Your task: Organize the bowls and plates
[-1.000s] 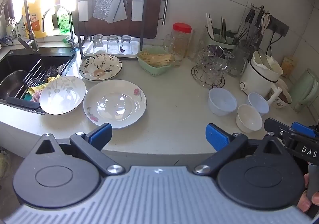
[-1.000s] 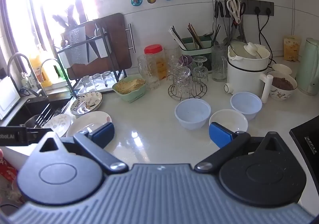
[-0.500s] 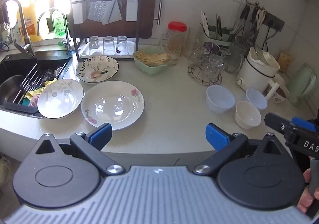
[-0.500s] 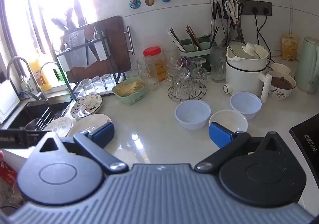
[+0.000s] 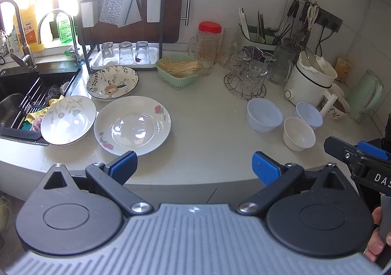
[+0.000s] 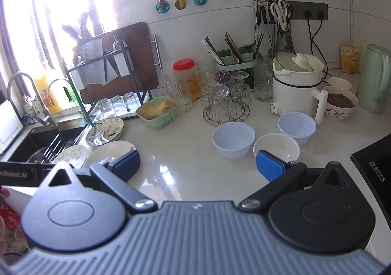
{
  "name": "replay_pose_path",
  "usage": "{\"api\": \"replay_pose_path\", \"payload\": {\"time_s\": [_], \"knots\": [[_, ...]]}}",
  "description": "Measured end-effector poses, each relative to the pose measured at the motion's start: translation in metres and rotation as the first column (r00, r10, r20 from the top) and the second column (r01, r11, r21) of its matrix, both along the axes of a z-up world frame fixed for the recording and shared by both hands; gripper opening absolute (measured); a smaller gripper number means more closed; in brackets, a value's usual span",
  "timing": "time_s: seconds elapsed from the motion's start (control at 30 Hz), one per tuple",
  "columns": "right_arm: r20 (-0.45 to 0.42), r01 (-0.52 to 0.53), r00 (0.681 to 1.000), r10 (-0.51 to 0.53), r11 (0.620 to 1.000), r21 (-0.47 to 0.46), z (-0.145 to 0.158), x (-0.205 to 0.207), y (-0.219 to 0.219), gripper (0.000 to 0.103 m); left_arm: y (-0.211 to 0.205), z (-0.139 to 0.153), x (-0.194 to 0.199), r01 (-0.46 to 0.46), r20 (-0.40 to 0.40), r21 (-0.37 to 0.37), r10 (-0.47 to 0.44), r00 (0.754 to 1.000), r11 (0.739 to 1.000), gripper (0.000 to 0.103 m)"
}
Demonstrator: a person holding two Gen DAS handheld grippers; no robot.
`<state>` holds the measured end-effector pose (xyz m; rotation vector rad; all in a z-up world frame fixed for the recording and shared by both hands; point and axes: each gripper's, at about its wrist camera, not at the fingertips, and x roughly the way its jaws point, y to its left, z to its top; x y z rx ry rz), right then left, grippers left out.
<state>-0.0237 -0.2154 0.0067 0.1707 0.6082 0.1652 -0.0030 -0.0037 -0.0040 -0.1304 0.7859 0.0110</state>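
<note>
Three plates lie on the left of the counter: a large white plate with pink flowers (image 5: 132, 125), a white leaf-pattern plate (image 5: 68, 119) at the sink edge, and a dark-rimmed floral plate (image 5: 112, 82) behind them. Three bowls stand on the right: a pale blue bowl (image 5: 264, 115), a smaller blue bowl (image 5: 308, 115) and a white bowl (image 5: 298, 133). The bowls also show in the right wrist view: blue (image 6: 233, 139), blue (image 6: 296, 127), white (image 6: 276, 147). My left gripper (image 5: 194, 167) is open and empty, in front of the counter edge. My right gripper (image 6: 198, 164) is open and empty above the counter's front.
A sink (image 5: 22, 96) is at the far left. A dish rack with glasses (image 5: 124, 54), a green basket (image 5: 178, 70), a red-lidded jar (image 5: 209, 42), a stand of glasses (image 5: 245, 79), a white cooker (image 5: 309, 79) and a green kettle (image 6: 374, 76) line the back. A black hob (image 6: 376, 167) is at right.
Both grippers have drawn back a little from the counter, so plates and bowls look slightly smaller and farther. Nothing on the counter has moved. Both jaws stay open.
</note>
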Motion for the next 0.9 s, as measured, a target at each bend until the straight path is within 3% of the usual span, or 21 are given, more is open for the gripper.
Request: {"api": "replay_pose_path", "payload": {"time_s": [0.9], "knots": [[0.024, -0.01, 1.0, 0.01, 1.0, -0.001, 0.003, -0.013, -0.005, 0.103, -0.002, 0.007, -0.021, -0.026, 0.037, -0.001, 0.026, 0.999, 1.0, 0.102]]}}
